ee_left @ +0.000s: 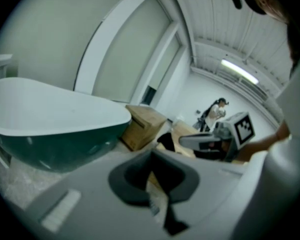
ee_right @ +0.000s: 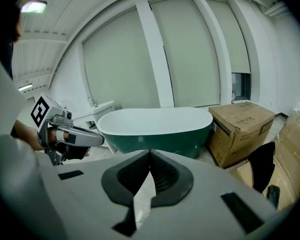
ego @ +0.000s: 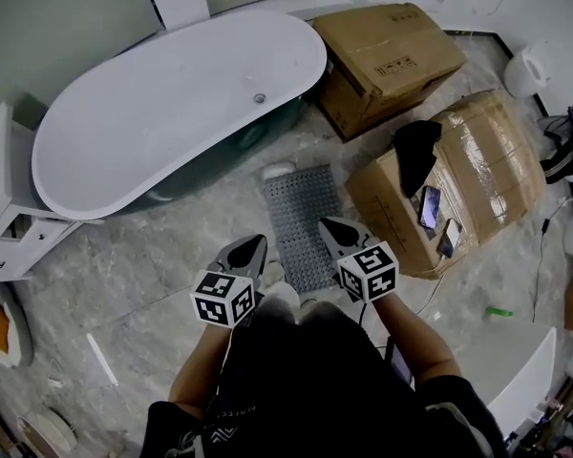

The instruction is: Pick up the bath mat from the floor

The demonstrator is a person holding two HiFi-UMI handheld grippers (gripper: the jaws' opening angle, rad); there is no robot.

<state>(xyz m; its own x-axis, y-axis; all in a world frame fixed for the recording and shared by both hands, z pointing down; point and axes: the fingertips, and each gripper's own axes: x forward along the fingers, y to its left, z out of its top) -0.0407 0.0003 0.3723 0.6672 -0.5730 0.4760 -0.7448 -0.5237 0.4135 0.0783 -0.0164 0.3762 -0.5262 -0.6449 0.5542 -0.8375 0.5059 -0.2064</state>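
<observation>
**A:** Where's the mat (ego: 301, 222) from where you stand?

**B:** Flat on the floor (ego: 143, 284), in the gap between the tub (ego: 172, 93) and the box (ego: 477, 175). It lies straight ahead of the person, lower than the left tongs (ego: 248, 252) and the right tongs (ego: 336, 233). None of it is lifted yet.

**A:** Which way does it run?

**B:** Its long axis points away from the person, toward the tub. The near short end sits roughly between the two pairs of tongs, so they face it end-on.

**A:** And what are the tongs doing?

**B:** The left tongs are pressed together at the tips with nothing in them. The right tongs are the same, closed and bare. Both tilt down toward the floor, and as far as I can judge they are above the mat, not on it.

**A:** Which is closer?

**B:** The right, I'd say. Seen from above, it hangs over the mat's right edge near the close end. The left hangs just beside the left edge, over bare tile.

**A:** So what does the next move need?

**B:** My guess is that both must spread first, then drop to that near end, one to each corner, since closed tips can't pinch a thin flat sheet
</observation>
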